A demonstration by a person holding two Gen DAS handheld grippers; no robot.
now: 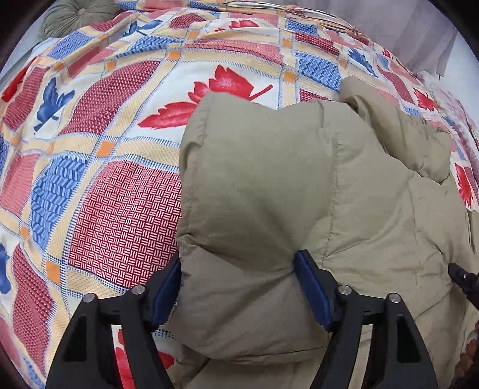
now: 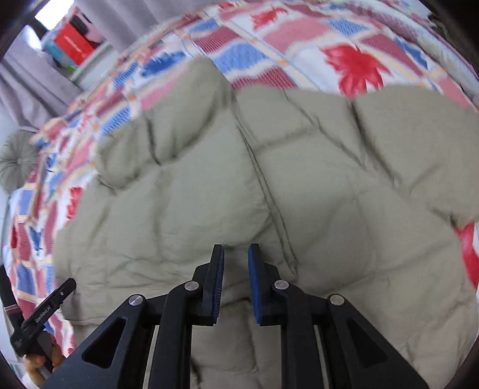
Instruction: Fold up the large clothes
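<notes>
A puffy beige quilted jacket [image 1: 299,185] lies on a bed with a patchwork bedspread [image 1: 113,119]. My left gripper [image 1: 239,287] is shut on a thick fold of the jacket, which bulges between its blue pads. In the right wrist view the jacket [image 2: 269,185] spreads wide over the bedspread [image 2: 299,33]. My right gripper [image 2: 236,269] hovers over the jacket's near part with its jaws a narrow gap apart and nothing between them. The left gripper shows at the lower left of the right wrist view [image 2: 45,317].
A round olive cushion [image 1: 74,18] sits at the far left of the bed. Grey curtains [image 2: 27,77] and a shelf with a red box [image 2: 73,45] stand beyond the bed's edge. The right gripper's tip [image 1: 464,278] shows at the right edge.
</notes>
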